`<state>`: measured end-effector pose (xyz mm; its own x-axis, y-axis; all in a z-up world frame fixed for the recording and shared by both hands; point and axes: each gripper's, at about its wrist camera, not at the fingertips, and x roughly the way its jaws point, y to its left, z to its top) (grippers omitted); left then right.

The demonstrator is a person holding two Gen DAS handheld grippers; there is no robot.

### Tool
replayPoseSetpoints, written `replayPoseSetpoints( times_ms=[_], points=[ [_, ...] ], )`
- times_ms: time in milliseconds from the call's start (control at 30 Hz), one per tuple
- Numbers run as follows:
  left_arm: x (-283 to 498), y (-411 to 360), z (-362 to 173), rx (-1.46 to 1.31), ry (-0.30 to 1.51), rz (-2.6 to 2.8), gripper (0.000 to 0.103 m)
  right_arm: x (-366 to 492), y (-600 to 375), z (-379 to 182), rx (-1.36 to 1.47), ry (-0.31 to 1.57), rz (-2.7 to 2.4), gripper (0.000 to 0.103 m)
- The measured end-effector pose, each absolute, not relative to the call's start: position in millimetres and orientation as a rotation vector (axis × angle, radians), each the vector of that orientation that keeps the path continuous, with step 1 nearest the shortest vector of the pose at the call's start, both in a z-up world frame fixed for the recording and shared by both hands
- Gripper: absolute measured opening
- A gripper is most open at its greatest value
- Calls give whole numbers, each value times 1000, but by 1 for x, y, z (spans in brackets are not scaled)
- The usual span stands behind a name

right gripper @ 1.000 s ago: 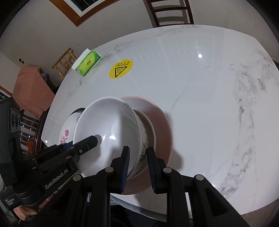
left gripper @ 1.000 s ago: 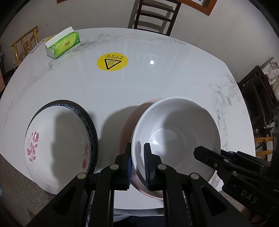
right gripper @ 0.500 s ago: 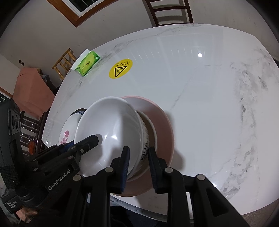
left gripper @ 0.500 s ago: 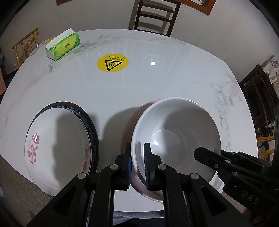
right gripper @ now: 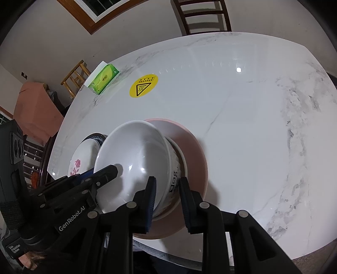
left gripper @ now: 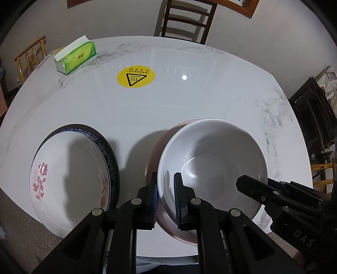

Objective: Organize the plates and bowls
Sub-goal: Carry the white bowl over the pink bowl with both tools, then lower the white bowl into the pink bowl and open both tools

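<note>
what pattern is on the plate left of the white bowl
Pink roses on white, on the flowered plate; the dark blue patterned rim belongs to a plate beneath. Best in the left wrist view.

Glossy ceramic-looking white bowl (left gripper: 212, 164) on a polished marble-patterned table (left gripper: 189, 105).

A white marble-veined table (left gripper: 189, 109) fills the room's middle, a ceiling light glinting on its top. A dark wooden chair (left gripper: 186, 20) stands at its far edge against a plain pale wall (left gripper: 118, 19). A wood-framed window (right gripper: 99, 14) sits high; a bamboo chair (left gripper: 29, 57) stands off the far left corner.
</note>
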<state>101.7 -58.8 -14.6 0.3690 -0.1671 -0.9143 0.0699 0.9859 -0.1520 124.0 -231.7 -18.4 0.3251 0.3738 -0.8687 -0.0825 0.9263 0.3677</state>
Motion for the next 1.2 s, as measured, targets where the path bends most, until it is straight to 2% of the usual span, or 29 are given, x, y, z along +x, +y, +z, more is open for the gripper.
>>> replayPoseSetpoints(
  times_ms=[233,533,633,833,1200],
  points=[
    [102,-57,-13,-107,1171,-166,16,124,-236,-20,292,1203,308,26],
    [100,-51,-3,-111,1129,-158,30,118,-244,-14,321,1183,313,27],
    [99,-48,-1,-117,1127,-158,30,116,-247,-10,328,1171,309,32],
    [94,-40,4,-136,1115,-157,35,111,-250,-3,341,1146,313,32],
    [89,-22,9,-203,1113,-145,37,105,-258,4,361,1127,299,33]
  ],
)
